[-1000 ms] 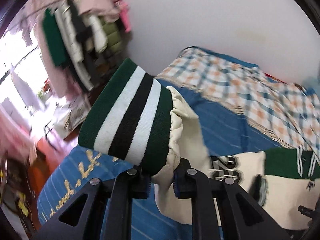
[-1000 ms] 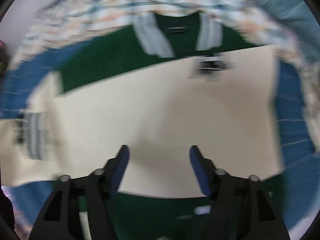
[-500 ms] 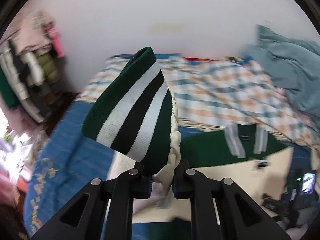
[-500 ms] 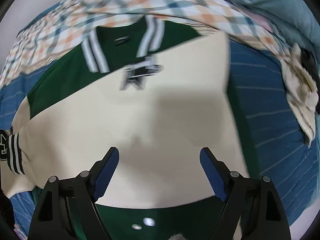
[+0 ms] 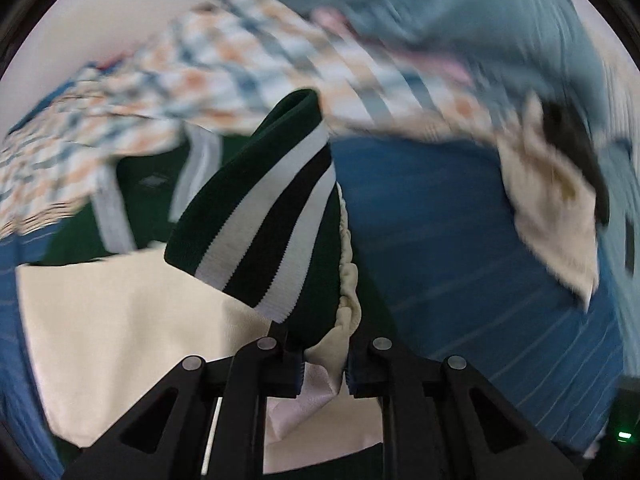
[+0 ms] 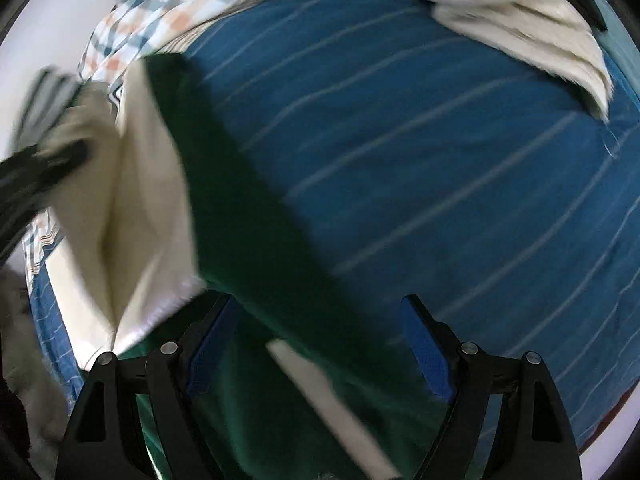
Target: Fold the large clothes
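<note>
Left wrist view: the left tool [image 5: 322, 364] is clamped on the jacket sleeve [image 5: 336, 352] just behind its striped cuff [image 5: 264, 216], which stands up above the cream and green jacket [image 5: 120, 312] spread on the blue bed sheet [image 5: 460, 248].

Right wrist view: the right tool [image 6: 320, 344] gapes wide, gripping nothing, above the jacket's green edge [image 6: 256, 240]; the left tool [image 6: 36, 168] shows blurred at left.

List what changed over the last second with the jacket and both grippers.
The left gripper carried the striped cuff from the bed's edge across over the jacket body. The right gripper slid off the cream panel to the green edge beside the blue sheet. Unchanged: cuff still clamped, right jaws empty.
</note>
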`<state>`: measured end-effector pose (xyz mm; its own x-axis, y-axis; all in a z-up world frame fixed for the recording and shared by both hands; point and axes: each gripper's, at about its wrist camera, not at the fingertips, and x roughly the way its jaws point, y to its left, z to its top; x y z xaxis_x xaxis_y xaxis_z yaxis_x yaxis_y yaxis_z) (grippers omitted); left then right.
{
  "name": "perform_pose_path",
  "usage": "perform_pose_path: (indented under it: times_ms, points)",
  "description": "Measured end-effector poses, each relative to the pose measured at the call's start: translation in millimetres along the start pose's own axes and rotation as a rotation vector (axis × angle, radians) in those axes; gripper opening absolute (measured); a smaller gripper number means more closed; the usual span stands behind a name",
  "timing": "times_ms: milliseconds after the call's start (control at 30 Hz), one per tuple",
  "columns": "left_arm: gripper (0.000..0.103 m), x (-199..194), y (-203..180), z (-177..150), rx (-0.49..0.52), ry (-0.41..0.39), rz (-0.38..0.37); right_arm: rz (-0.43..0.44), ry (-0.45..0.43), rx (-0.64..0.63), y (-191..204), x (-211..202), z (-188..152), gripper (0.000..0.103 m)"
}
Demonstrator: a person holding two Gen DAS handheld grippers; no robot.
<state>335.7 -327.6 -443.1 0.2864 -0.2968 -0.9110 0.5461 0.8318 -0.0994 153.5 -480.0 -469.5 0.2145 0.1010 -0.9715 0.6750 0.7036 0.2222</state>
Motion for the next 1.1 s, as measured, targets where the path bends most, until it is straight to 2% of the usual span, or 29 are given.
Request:
perform_pose_path:
  times_ms: [67, 100, 133, 167, 200, 233, 367, 500, 533, 600, 667, 700, 733, 800, 833, 867, 900, 967, 1000, 1100]
  points:
    - [0.019, 16, -8, -2, 0.024, 0.045, 0.029, 0.013, -0.006, -0.029, -5, -4, 2, 0.085]
    - [0.026, 16, -7, -3, 0.016, 0.053, 0.018, 0.020, -0.007, -0.055, -6, -5, 3, 0.085]
    - [0.045, 14, -6, -4, 0.005, 0.056, -0.005, 0.026, -0.005, -0.084, -4, -5, 4, 0.085]
    - [0.060, 12, -5, -6, -0.010, 0.053, -0.030, 0.034, -0.002, -0.115, -1, -5, 5, 0.085]
    - [0.089, 3, 0, -7, -0.036, 0.034, -0.056, 0.046, 0.010, -0.163, 8, -4, 5, 0.085]
    - [0.095, -5, 2, -7, -0.049, 0.017, -0.060, 0.058, 0.026, -0.205, 15, -1, 5, 0.084]
    - [0.095, -31, 21, -8, -0.102, -0.025, -0.032, 0.034, 0.075, -0.373, 54, 22, 5, 0.084]
    - [0.096, -66, 66, -35, -0.212, -0.045, 0.075, 0.070, 0.132, -0.434, 77, 53, 15, 0.084]
    - [0.096, -80, 86, -52, -0.257, -0.049, 0.111, 0.083, 0.126, -0.417, 79, 59, 22, 0.084]
    - [0.096, -94, 112, -80, -0.308, -0.043, 0.190, 0.129, 0.105, -0.341, 70, 59, 35, 0.070]
    - [0.096, -101, 146, -115, -0.371, -0.007, 0.310, 0.221, 0.098, -0.208, 48, 58, 51, 0.062]
    - [0.096, -101, 169, -140, -0.417, 0.028, 0.380, 0.223, 0.086, -0.170, 39, 57, 55, 0.060]
    - [0.096, -97, 182, -155, -0.441, 0.055, 0.414, 0.224, 0.073, -0.108, 25, 57, 59, 0.058]
    - [0.096, -81, 209, -183, -0.475, 0.131, 0.489, 0.216, 0.100, 0.024, -4, 67, 63, 0.058]
    - [0.096, -67, 225, -201, -0.481, 0.179, 0.545, 0.201, 0.142, 0.067, -15, 74, 62, 0.058]
    - [0.096, -61, 232, -209, -0.482, 0.199, 0.573, 0.181, 0.139, 0.068, -19, 74, 61, 0.058]
    - [0.096, -50, 241, -217, -0.485, 0.228, 0.600, 0.169, 0.132, 0.052, -18, 72, 60, 0.058]
    - [0.096, -33, 258, -223, -0.518, 0.256, 0.613, 0.116, 0.112, -0.058, -3, 63, 60, 0.059]
    - [0.098, -26, 267, -223, -0.535, 0.253, 0.651, 0.096, 0.103, -0.095, 2, 61, 61, 0.059]
    - [0.098, -24, 291, -216, -0.612, 0.220, 0.694, 0.031, 0.061, -0.247, 26, 60, 65, 0.059]
